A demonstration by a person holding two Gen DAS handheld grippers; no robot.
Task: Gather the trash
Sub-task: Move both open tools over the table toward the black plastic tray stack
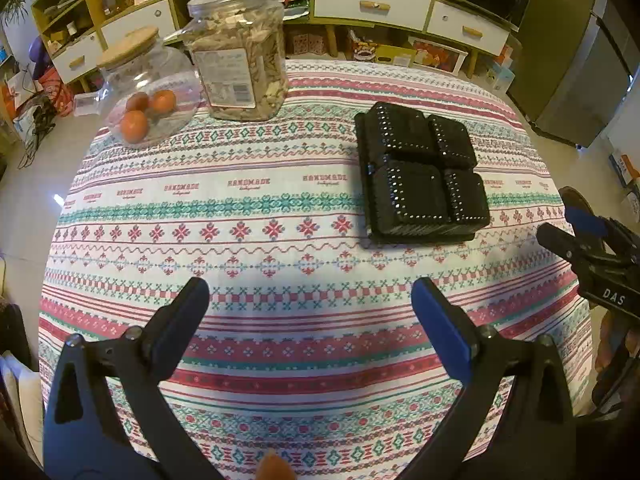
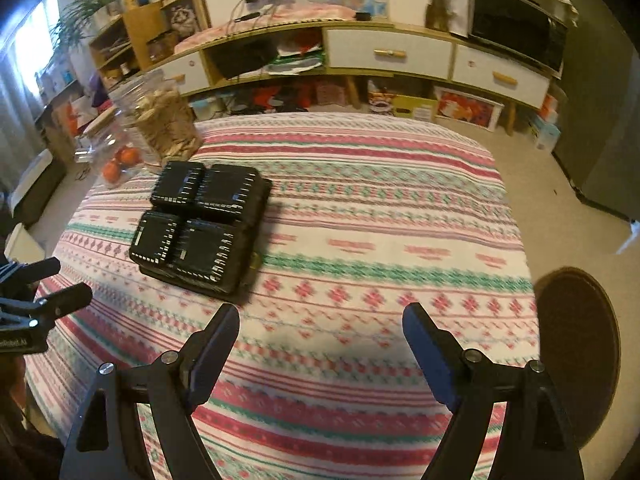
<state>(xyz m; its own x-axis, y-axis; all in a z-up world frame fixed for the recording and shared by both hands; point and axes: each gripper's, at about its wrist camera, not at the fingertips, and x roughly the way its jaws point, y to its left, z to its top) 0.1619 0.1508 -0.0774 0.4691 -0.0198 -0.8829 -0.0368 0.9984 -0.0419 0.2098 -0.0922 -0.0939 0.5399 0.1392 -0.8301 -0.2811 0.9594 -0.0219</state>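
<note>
We are looking at a table (image 1: 280,312) covered by a striped, patterned cloth in red, green and white, with a long white-drawered sideboard (image 1: 372,4) across the top of both frames.

The thing to collect looks to be the black plastic tray (image 1: 420,176), a four-compartment meal container lying upside down on the cloth. In the left wrist view it sits right of centre, in the upper half of the frame; in the right wrist view the same tray (image 2: 200,228) lies left of centre. Nothing touches it.

Our left gripper (image 1: 310,300) fills the bottom of its own frame, its two fingers spread wide with only bare cloth between them, well short of the tray. Our right gripper (image 2: 320,324) is likewise spread wide over the cloth, the tray up and to the left of its left finger. Each gripper also shows in the other's view: the right one at the right edge of the left view (image 1: 580,240), the left one at the left edge of the right view (image 2: 48,284).

Further out, in the upper left of the left view, we see a tall clear jar of dried pieces (image 1: 240,52) and beside it a round glass jar with a wooden lid (image 1: 148,92) holding orange fruits (image 1: 134,125). A dark round stool (image 2: 576,344) stands at the right edge of the right view.
</note>
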